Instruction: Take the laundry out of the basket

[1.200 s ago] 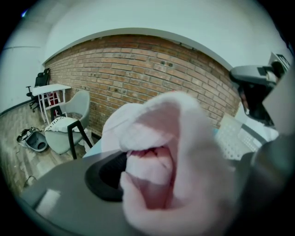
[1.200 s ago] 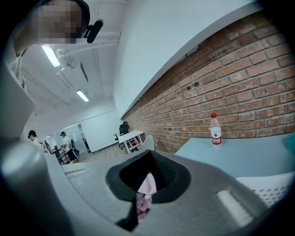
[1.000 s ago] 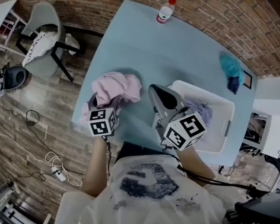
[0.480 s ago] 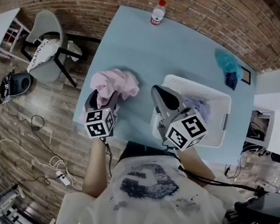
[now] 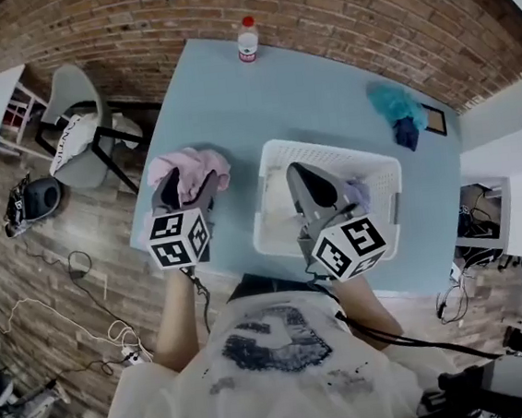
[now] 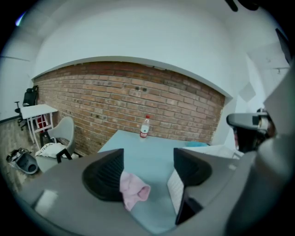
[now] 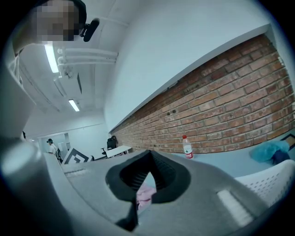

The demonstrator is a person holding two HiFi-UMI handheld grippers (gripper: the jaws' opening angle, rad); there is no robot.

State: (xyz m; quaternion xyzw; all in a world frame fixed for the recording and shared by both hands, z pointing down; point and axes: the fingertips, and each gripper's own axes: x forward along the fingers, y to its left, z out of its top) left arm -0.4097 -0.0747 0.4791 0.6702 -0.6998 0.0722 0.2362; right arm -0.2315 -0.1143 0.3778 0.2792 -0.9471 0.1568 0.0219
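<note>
Basket [image 5: 329,153] long axis left-right; pink laundry [image 5: 192,167] crumpled beside it.

From overhead we look steeply down on the table [image 5: 305,97] and basket [image 5: 267,198]; both gripper views face level toward the far bottle [image 5: 247,40].

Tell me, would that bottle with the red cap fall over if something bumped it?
Probably. The bottle stands upright, tall and narrow, so a nudge near the top would likely tip it. Its round body might then roll across the smooth table. Its weight is unclear.
</note>
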